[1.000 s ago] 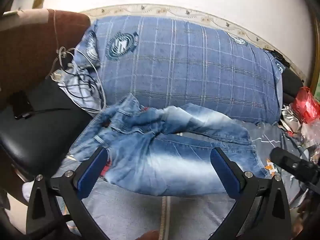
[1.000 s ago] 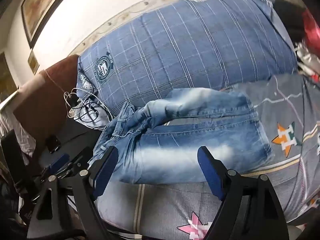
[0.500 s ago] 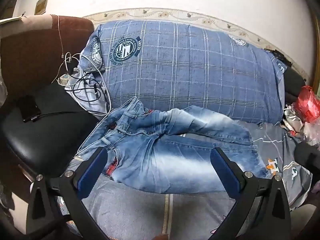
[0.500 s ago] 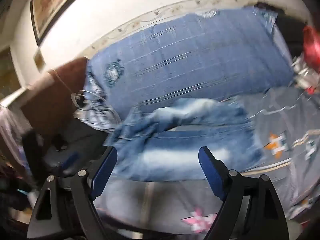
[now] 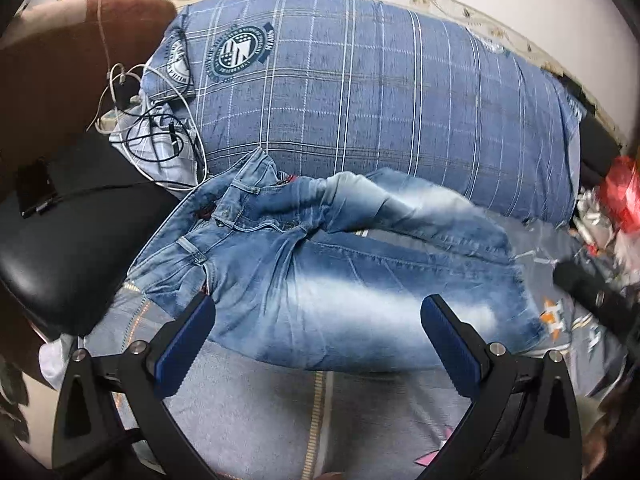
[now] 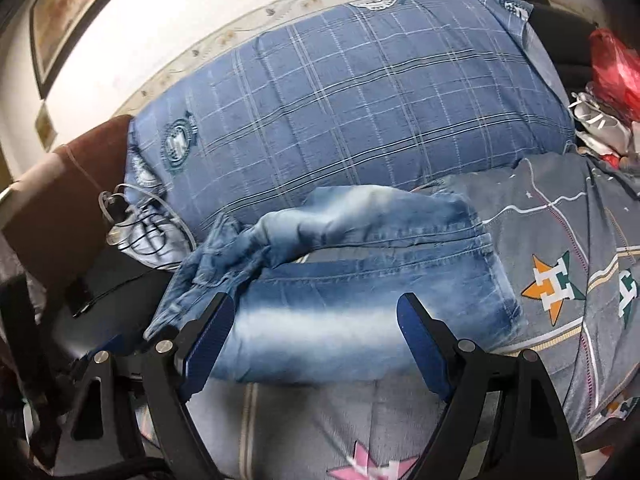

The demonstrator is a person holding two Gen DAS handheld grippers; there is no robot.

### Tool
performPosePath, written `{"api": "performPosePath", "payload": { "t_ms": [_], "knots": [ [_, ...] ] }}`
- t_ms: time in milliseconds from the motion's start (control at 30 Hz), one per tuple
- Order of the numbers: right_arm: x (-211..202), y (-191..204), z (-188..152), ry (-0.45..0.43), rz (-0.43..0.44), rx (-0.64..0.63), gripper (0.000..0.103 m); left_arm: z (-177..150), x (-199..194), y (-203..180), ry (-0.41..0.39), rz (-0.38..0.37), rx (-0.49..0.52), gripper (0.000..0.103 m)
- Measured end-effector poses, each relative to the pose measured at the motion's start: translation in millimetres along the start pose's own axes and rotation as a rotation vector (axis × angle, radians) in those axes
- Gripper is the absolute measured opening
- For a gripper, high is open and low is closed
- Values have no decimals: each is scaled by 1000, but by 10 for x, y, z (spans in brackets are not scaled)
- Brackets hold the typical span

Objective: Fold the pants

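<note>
Jeans (image 5: 320, 280) lie on the bed (image 5: 248, 408), on a grey patterned sheet, just in front of a big blue plaid pillow (image 5: 360, 112). Waistband (image 5: 224, 216) points left toward a black chair seat (image 5: 60, 256); legs run right, hems (image 5: 516, 288) near the star print (image 6: 552, 284). Upper leg is bunched and crooked, with a gap of sheet showing between the two legs, so the legs are not stacked clean. Looks like already folded once across the length, judging by how short the bundle is, but cannot confirm. Left tool (image 5: 320, 344) spread wide, holding nothing, hovering over the near edge of the denim, not touching. Right tool (image 6: 316, 340) also spread, empty, above the near leg; its far tip shows blurred at the right edge of the left view. Step in hand, by my read: between grasps, lining up for the next fold or a tidy-up. Next move likely calls for the left tool to pinch the waistband end and the right tool to pinch the hem end, then either pull the crooked upper leg flush over the lower one or bring one end over the other. Need to catch both layers in the pinch, or the top leg slides off. Tangle of cables (image 5: 148, 132) sits by the waistband corner; keep the left tool off them. Red bag (image 6: 612, 68) far right, irrelevant.
</note>
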State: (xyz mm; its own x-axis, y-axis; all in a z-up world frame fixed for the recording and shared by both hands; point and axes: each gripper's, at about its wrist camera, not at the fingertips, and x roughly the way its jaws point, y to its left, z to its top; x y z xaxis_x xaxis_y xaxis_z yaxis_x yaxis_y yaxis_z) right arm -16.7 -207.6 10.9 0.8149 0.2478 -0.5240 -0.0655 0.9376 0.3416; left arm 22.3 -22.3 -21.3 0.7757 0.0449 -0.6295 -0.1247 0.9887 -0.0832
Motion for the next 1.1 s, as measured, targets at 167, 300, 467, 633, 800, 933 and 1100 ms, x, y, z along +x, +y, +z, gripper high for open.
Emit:
{"api": "performPosePath", "payload": {
  "t_ms": [167,300,467,633,800,933,1100],
  "knots": [
    [109,80,82,6,-59,-8,84,-6,53,55,-9,10,-7,103],
    [40,120,71,2,-96,-8,84,-45,-42,148,-55,12,-30,103],
    [-172,260,-74,-12,-149,-57,84,-158,-96,317,-51,8,-74,103],
    [-333,298,-178,-18,-168,-77,84,-197,-160,409,-74,20,-85,103],
    [-382,287,-268,-21,-171,-102,84,-189,-216,376,-107,38,-63,103],
    [-356,246,-321,-16,-152,-123,84,-204,-264,252,-120,52,-30,103],
    [-306,138,-333,4,-112,-123,84,-172,-264,68,-107,-10,-35,103]
  ]
}}
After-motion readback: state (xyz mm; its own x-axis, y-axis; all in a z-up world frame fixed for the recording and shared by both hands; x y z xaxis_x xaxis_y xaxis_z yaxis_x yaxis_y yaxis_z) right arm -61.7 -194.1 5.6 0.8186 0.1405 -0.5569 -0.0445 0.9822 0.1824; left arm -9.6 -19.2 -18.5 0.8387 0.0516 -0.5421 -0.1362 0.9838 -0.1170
